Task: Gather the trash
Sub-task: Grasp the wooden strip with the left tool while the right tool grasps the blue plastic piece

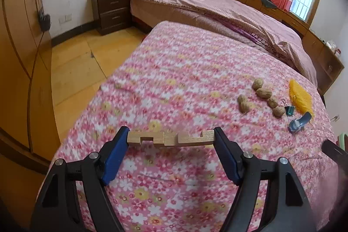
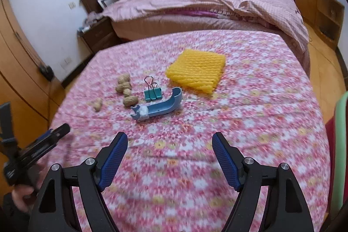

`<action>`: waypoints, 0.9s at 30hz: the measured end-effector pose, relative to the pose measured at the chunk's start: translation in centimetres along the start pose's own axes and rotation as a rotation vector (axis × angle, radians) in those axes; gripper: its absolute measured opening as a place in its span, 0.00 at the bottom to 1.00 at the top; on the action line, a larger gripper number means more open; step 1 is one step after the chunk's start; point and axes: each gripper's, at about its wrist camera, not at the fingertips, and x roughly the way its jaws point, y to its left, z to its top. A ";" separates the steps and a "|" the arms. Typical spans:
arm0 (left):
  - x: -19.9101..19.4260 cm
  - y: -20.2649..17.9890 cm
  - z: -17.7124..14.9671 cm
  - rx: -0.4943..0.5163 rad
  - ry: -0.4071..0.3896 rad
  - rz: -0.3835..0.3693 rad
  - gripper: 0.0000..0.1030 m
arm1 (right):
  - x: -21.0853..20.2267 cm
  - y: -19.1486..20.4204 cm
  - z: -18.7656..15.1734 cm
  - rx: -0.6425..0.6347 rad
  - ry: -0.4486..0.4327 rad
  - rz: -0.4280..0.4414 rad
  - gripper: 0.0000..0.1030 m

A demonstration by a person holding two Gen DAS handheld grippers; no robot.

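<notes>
Left tool clamped endwise on a notched wooden piece (stiff, light, held by its ends) above the table's near edge. Right tool spread, empty. Farther in: peanuts (brittle), binder clip, blue plastic part, yellow foam net (soft; pinched at an edge).

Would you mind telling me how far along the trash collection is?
No bin shows, so nothing is visibly collected. In hand: the left gripper clamps a notched wooden piece. The right gripper is open, empty. Left on the floral cloth: peanuts, binder clip, blue plastic part, yellow foam net.
</notes>
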 end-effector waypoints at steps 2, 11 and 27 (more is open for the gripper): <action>0.2 0.1 -0.3 -0.010 0.012 -0.005 0.75 | 1.2 0.2 0.4 -0.008 0.005 -0.009 0.80; 0.4 0.1 -0.5 -0.004 -0.007 -0.016 0.75 | 5.2 1.8 1.9 -0.081 0.028 -0.030 0.92; 0.4 0.0 -0.5 0.005 -0.003 -0.013 0.75 | 6.6 2.5 2.5 -0.107 -0.006 -0.077 0.85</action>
